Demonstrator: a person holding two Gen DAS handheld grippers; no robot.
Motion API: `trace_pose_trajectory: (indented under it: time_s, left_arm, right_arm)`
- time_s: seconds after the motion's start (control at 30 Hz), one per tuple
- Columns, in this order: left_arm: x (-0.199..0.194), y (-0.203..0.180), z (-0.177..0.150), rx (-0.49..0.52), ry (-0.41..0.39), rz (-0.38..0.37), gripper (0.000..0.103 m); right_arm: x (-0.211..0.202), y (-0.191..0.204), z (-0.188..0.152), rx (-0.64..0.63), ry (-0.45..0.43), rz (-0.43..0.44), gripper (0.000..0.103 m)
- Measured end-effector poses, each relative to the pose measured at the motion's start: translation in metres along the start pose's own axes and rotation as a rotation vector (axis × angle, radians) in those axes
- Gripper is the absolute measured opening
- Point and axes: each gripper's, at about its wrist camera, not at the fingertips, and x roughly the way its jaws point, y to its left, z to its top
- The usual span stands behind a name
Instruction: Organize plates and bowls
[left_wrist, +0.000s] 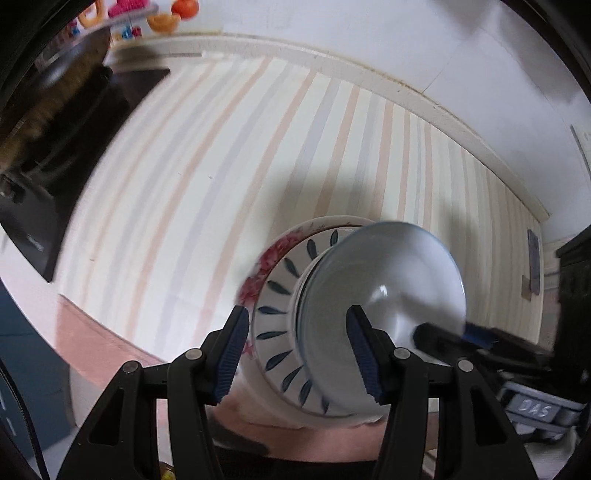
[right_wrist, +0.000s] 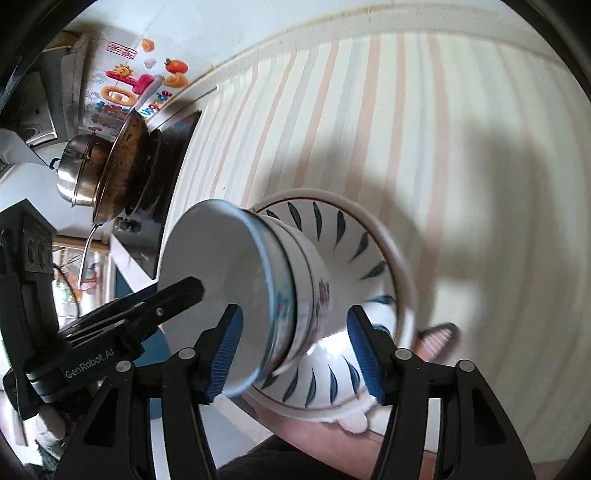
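The stack of dishes sits low in both views on a striped tablecloth (right_wrist: 369, 110). At its base a white plate with dark blue leaf strokes (right_wrist: 332, 387) lies on a pink-flowered plate (left_wrist: 258, 273), whose rim peeks out at about 9 o'clock in the left wrist view. On the leaf plate stands a small floral bowl (right_wrist: 314, 291), and nested in it a white bowl with a blue rim (right_wrist: 229, 273) (its inside plain and glossy).

The left gripper (left_wrist: 295, 354) is spread wide, its blue ribbed pads apart on either side of the stack's near edge, touching nothing that can be made out. The right gripper (right_wrist: 295, 350) is likewise spread, its pads flanking the bowls without pinching them. In the right wrist view the left gripper reaches in from 8 o'clock, its black tip over the blue-rimmed bowl's inside.

Further out, at 10 o'clock, a dark wok (right_wrist: 125, 166) and a steel pot (right_wrist: 77, 173) stand on a black cooktop (right_wrist: 173, 147)
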Motion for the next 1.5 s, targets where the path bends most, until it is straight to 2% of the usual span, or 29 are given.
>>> trace_pose_trajectory:
  time_s: [0.03,0.13,0.17,0.2,0.23,0.4,0.53,0.7,0.97,1.07,1.3,1.5]
  left_arm:
    - [-0.007,0.002,-0.004,0.012,-0.016,0.001,0.054]
    - [-0.024,0.001,-0.012,0.045,-0.061,-0.001,0.059]
    - [-0.034,0.002,-0.017,0.065,-0.085,-0.001,0.066]
    - [-0.042,0.004,-0.019,0.08,-0.107,0.001,0.078]
    - [-0.047,0.004,-0.021,0.091,-0.124,0.003,0.084]
    - [-0.093,0.015,-0.042,0.184,-0.247,0.026,0.099]
    - [-0.123,0.023,-0.056,0.237,-0.303,0.013,0.1]
    - [-0.171,0.032,-0.088,0.288,-0.368,-0.008,0.1]
    - [-0.237,0.043,-0.15,0.285,-0.469,-0.021,0.1]
    - [-0.25,0.048,-0.171,0.282,-0.488,-0.017,0.1]
    - [-0.277,0.061,-0.219,0.251,-0.517,0.009,0.1]
    - [-0.289,0.07,-0.247,0.221,-0.552,0.04,0.1]
  right_arm:
    - [-0.006,0.002,-0.004,-0.003,-0.015,-0.013,0.077]
    - [-0.031,0.015,-0.022,-0.008,-0.095,-0.084,0.092]
    - [-0.038,0.021,-0.028,-0.007,-0.121,-0.109,0.092]
    - [-0.046,0.026,-0.033,-0.005,-0.142,-0.134,0.094]
    - [-0.054,0.032,-0.04,-0.006,-0.17,-0.167,0.095]
    - [-0.095,0.066,-0.079,0.016,-0.324,-0.278,0.097]
    - [-0.119,0.092,-0.107,0.041,-0.415,-0.308,0.099]
    - [-0.156,0.13,-0.156,0.059,-0.513,-0.332,0.099]
    - [-0.208,0.193,-0.247,0.01,-0.629,-0.376,0.1]
    - [-0.225,0.211,-0.279,-0.014,-0.67,-0.402,0.1]
    - [-0.249,0.229,-0.335,-0.046,-0.711,-0.417,0.1]
    - [-0.254,0.234,-0.364,-0.059,-0.722,-0.415,0.1]
